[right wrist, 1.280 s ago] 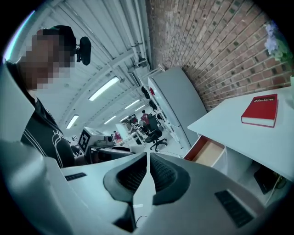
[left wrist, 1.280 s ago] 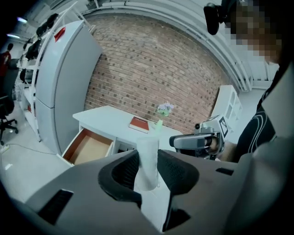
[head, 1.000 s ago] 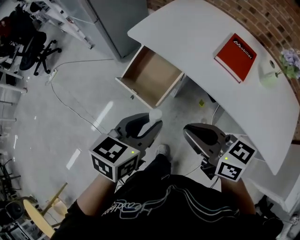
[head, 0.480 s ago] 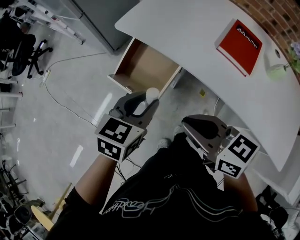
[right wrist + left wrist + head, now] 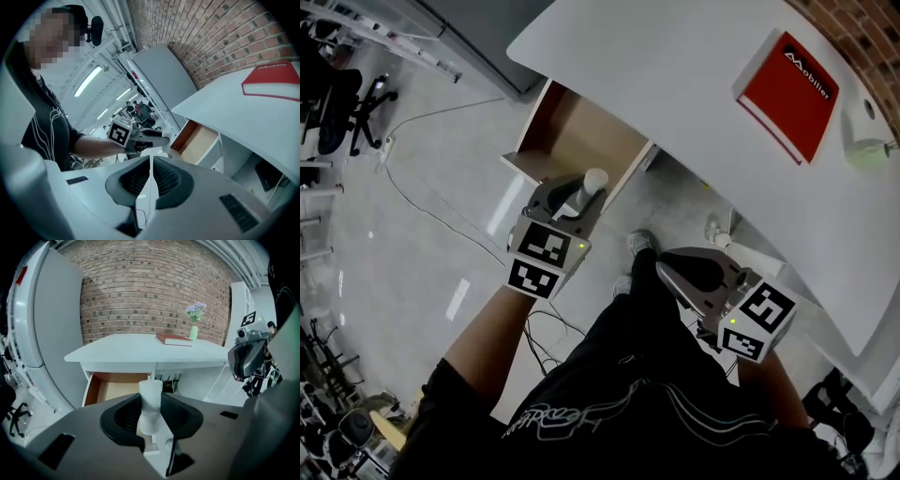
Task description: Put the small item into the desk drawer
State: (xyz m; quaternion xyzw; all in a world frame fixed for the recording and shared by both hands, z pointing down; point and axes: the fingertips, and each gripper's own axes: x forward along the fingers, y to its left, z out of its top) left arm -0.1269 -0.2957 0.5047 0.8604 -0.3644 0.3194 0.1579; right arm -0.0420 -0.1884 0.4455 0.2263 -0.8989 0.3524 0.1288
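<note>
Jaws, left gripper: pinching small white item, held by open drawer's near edge; right gripper: pressed together, empty. Risk: release short of drawer, item falls to floor.

A black short-sleeved shirt with white line print, a grey left gripper and right gripper with black ribbed pads, and a black-and-white marker cube behind each one's jaws.

White desk, drawer open
The drawer lies ahead of the left gripper's fingers; farther beyond them, to the right, a red book and a flower vase sit on top.
</note>
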